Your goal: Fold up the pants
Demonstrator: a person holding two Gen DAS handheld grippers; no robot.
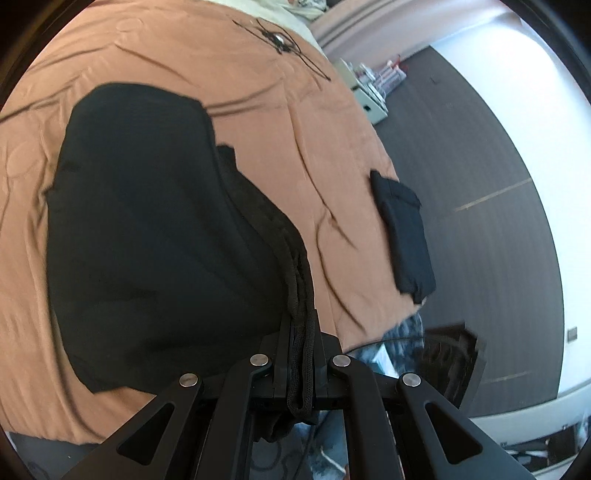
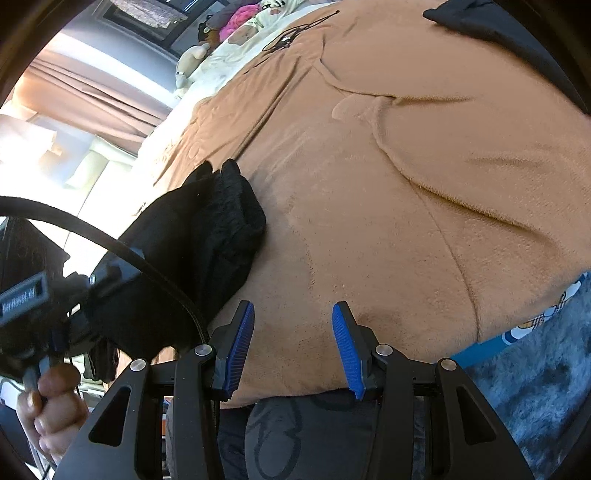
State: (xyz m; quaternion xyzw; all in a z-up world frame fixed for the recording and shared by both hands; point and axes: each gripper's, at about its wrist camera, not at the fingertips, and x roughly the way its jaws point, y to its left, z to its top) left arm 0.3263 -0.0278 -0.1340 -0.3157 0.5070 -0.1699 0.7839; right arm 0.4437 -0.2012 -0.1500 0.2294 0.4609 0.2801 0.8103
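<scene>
Black pants [image 1: 147, 229] lie spread on a tan bedspread [image 1: 258, 110]. My left gripper [image 1: 301, 332] is shut on their edge with a black drawstring [image 1: 299, 384] hanging between the jaws, at the bed's near edge. In the right wrist view the pants [image 2: 207, 229] hang bunched at the left, held by the other gripper. My right gripper [image 2: 293, 321] is open and empty, its blue pads [image 2: 240, 347] over the bare bedspread [image 2: 388, 221] near its edge.
A small folded black garment [image 1: 406, 229] lies at the bed's right edge. Dark floor [image 1: 480, 147] and boxes [image 1: 369, 92] lie beyond. Pillows and plush toys [image 2: 229, 33] sit at the bed's far end. A grey fuzzy blanket [image 2: 535, 369] hangs at the lower right.
</scene>
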